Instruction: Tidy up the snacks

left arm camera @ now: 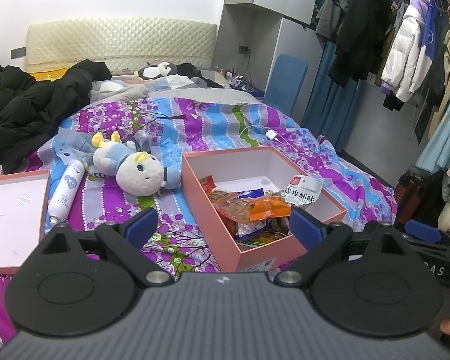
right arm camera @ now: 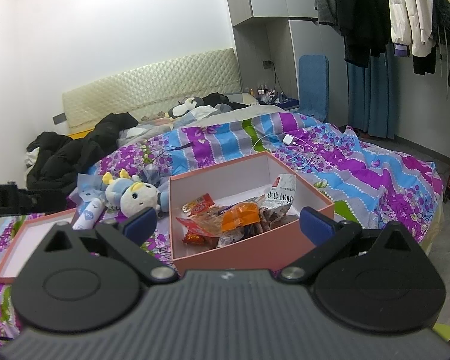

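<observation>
Blue-padded fingers (left arm camera: 143, 223) of both grippers spread wide, holding nothing; crinkly snack packets (right arm camera: 240, 219) already piled in open pink cardboard box (right arm camera: 249, 252); shallow pink lid (left arm camera: 15, 210) lying left, seemingly unfitted yet

A cream quilted headboard (right arm camera: 150, 90) backs the bed under a white wall (right arm camera: 120, 24), coats (left arm camera: 405, 45) hanging at right.

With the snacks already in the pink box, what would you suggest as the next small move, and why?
Probably move the left gripper toward the pink lid lying open side up at left. The snack packets already sit inside the pink box, both grippers are open and empty, and the box has no cover.
</observation>
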`<state>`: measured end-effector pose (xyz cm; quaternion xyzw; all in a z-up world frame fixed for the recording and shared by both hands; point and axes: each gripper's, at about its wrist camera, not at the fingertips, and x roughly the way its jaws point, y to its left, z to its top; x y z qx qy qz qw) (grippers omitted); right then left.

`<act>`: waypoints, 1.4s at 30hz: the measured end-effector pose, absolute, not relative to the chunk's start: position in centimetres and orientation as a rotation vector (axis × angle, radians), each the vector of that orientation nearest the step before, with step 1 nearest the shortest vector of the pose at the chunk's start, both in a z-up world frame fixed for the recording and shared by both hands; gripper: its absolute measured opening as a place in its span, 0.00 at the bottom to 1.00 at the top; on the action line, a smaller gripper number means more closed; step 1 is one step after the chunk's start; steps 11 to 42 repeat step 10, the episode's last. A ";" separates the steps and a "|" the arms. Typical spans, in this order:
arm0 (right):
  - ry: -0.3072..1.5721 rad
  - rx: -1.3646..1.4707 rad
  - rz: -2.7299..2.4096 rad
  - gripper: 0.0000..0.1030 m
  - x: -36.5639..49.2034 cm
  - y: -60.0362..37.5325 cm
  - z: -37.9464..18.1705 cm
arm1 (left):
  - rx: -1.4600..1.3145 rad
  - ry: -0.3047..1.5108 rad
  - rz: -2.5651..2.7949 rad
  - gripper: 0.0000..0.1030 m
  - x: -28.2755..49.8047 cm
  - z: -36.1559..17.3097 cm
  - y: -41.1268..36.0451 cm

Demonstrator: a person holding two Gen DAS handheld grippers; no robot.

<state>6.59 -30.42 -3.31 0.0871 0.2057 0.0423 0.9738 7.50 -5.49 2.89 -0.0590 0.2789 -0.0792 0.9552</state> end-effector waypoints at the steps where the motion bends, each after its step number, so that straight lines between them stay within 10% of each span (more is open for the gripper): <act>1: 0.416 0.176 0.085 1.00 6.6 -30.4 -3.3 | -0.120 0.567 -0.161 0.94 7.5 2.9 -5.5; 42: 0.413 0.176 0.083 1.00 6.7 -30.6 -2.9 | -0.119 0.567 -0.164 0.94 7.5 3.0 -5.7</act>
